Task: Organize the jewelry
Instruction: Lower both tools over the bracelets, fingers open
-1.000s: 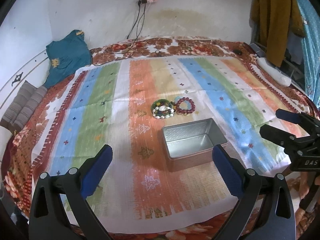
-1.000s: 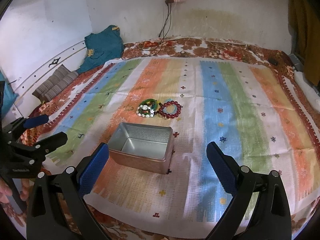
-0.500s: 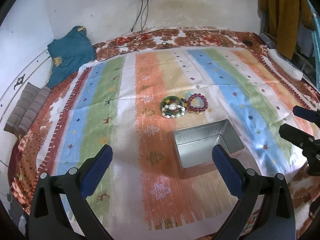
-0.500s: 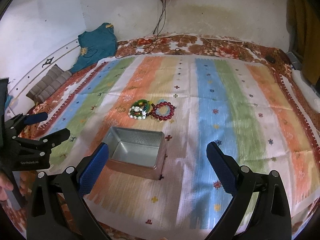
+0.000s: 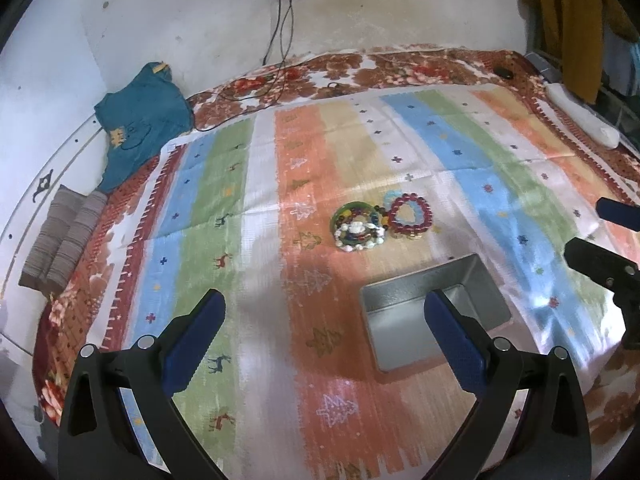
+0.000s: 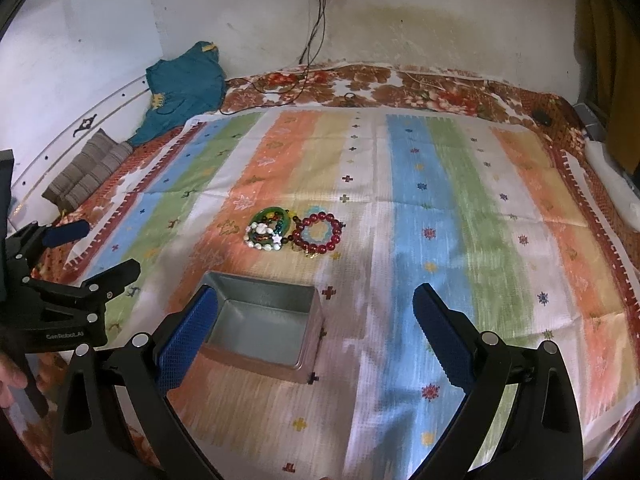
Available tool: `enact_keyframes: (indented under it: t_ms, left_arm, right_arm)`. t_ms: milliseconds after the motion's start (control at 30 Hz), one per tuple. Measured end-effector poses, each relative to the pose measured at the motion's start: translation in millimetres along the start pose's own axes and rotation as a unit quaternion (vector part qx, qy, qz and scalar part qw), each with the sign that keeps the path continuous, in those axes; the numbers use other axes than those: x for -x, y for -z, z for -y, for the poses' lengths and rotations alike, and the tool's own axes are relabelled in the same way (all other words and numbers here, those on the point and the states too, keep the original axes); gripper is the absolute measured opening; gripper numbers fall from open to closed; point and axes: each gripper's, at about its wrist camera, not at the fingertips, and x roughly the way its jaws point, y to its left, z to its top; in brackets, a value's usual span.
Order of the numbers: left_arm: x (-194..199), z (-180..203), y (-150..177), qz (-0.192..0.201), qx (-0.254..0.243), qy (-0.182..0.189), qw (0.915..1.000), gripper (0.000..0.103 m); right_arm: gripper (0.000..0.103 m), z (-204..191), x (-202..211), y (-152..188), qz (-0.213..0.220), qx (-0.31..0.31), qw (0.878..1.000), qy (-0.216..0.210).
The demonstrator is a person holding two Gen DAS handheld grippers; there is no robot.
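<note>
A pile of bead bracelets lies on the striped cloth: a green and white bunch (image 5: 358, 229) (image 6: 268, 232) and a red bead bracelet (image 5: 411, 216) (image 6: 318, 233) touching its right side. An open, empty metal tin (image 5: 434, 310) (image 6: 262, 322) stands just in front of them. My left gripper (image 5: 326, 332) is open and empty, hovering left of the tin; it also shows in the right wrist view (image 6: 80, 252). My right gripper (image 6: 316, 330) is open and empty, near the tin's right side; it also shows in the left wrist view (image 5: 600, 232).
The striped cloth (image 5: 224, 216) covers a floral bedspread (image 6: 400, 84). A teal garment (image 5: 140, 120) and a folded striped cloth (image 5: 60, 240) lie at the left by the wall. Cables (image 5: 280, 40) hang from a wall socket. A white object (image 5: 584, 120) lies at the right edge.
Both grippers have moved forward and to the left over the cloth, so the tin and bracelets sit lower and further right in the left wrist view. Both stay open.
</note>
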Motion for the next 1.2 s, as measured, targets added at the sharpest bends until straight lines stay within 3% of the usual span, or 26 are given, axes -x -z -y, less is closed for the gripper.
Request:
enact_keyframes:
  t_ms: [233,433,567,933,1200]
  left_arm:
    - [-28.5,-8.8,-13.8,-0.032,0.018,-0.001,0.9993,0.098]
    - [-43.9,-17.0,-24.0,-0.039,0.038,0.009,0.9985,0.098]
    - [-45.4,-21.4,-30.7,-0.023,0.045,0.004,0.9987,0.098]
    - [-80.3,-32.6,-41.5,-0.052,0.072,0.01,0.996,0.098]
    - [-102.0,-33.5,-46.4,-0.067,0.061,0.009,0.9959,0.098]
  right_arm:
    - [0.099,-0.3,-18.7,-11.5,-0.014,0.002,1.0,0.009]
    - [0.099,3.3,-32.2,-21.2,-0.023,-0.006,1.0,0.009]
    - [0.099,4.2,-41.1,-26.4,-0.03,-0.011,0.999,0.009]
    - [0.099,7.2,-64.9,-38.8,-0.045,-0.014,0.999,0.014]
    - [0.099,9.0,-84.0,-46.9,-0.054,-0.007,0.998,0.026]
